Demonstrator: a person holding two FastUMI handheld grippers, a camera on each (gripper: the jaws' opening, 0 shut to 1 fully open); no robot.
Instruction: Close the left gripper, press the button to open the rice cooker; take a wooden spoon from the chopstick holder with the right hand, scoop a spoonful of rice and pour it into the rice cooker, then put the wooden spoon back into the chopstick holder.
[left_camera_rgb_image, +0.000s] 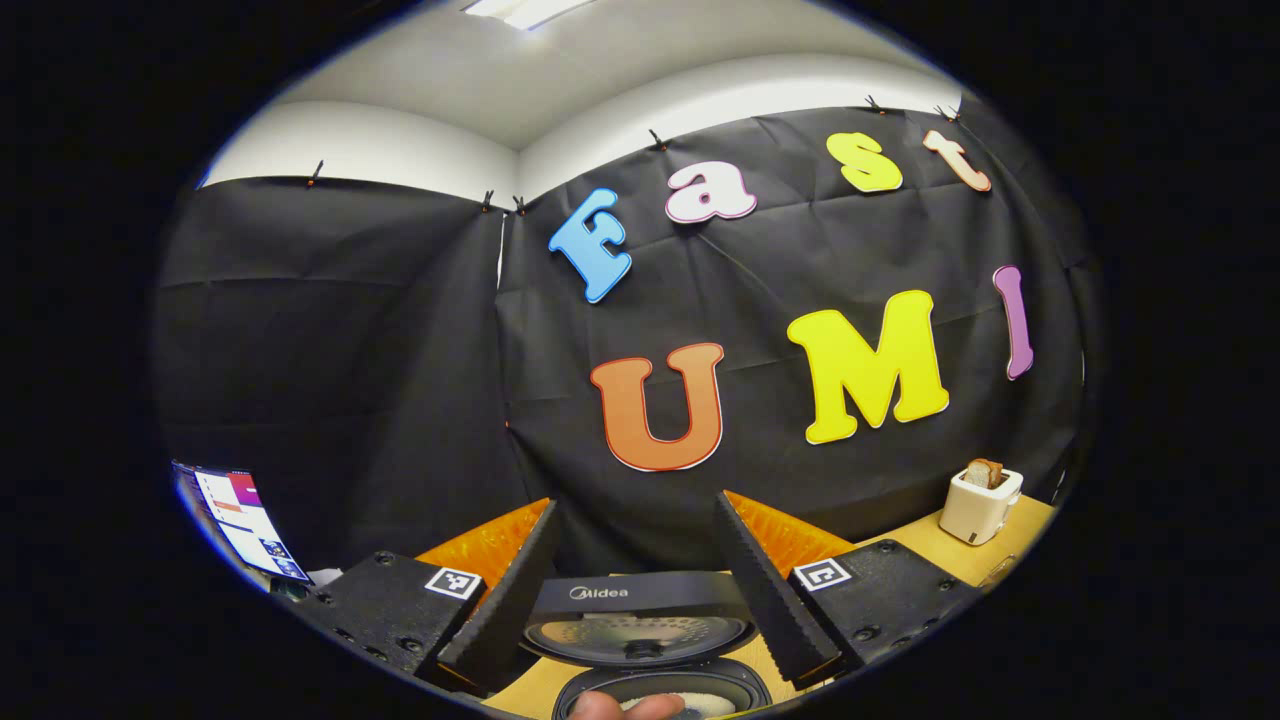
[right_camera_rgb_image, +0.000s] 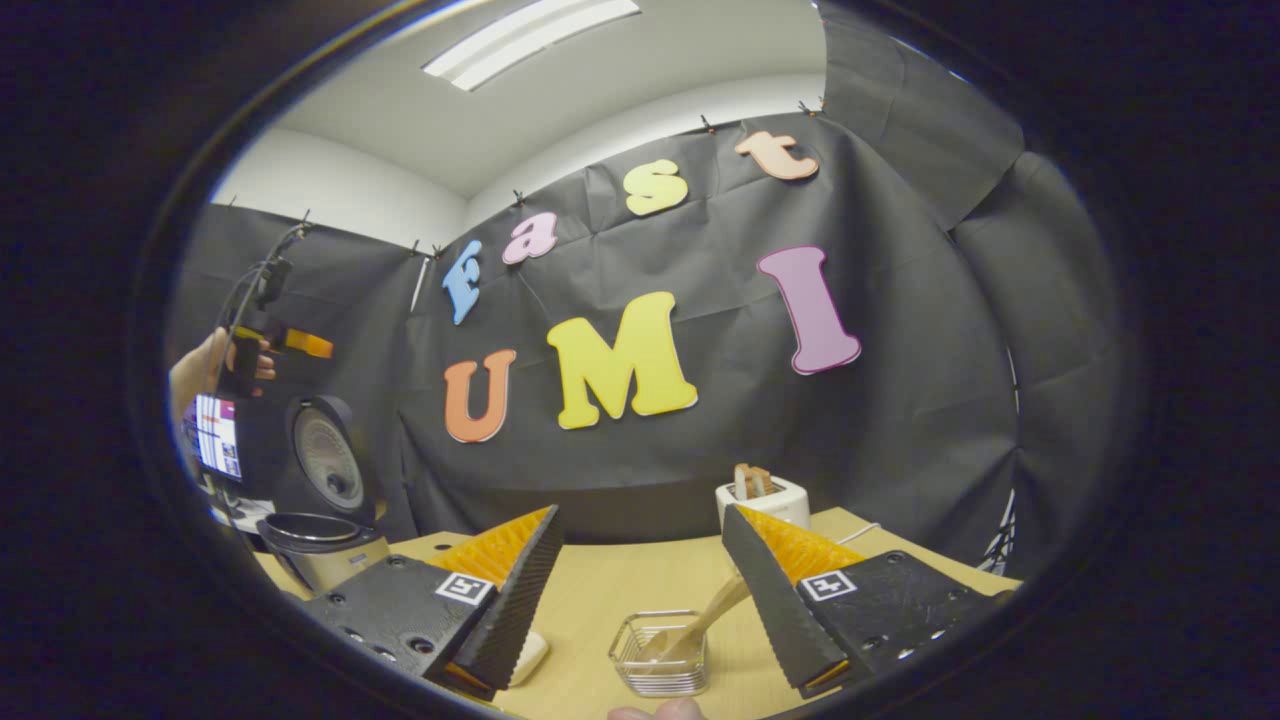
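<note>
- Black ribbed fingers of the right gripper stand wide apart and hold nothing; between them, lower in the right gripper view, sits the chopstick holder, a small wire basket on the wooden table.
- Wooden spoon leans in that holder, its handle slanting up toward the right finger, apparently not yet gripped.
- Left gripper also has its fingers spread and empty, raised over the rice cooker, whose lid stands up with rice visible in the pot below.
- With the cooker already open, and the spoon in its holder, I judge the step in hand to be either fetching the spoon or having just returned it; the pictures do not settle which.
- If fetching, the next move calls for bringing the right fingers around the slanted handle and closing squarely on it.
- A toaster with bread stands farther back, clear of the path; a pale object lies behind the left finger.
</note>
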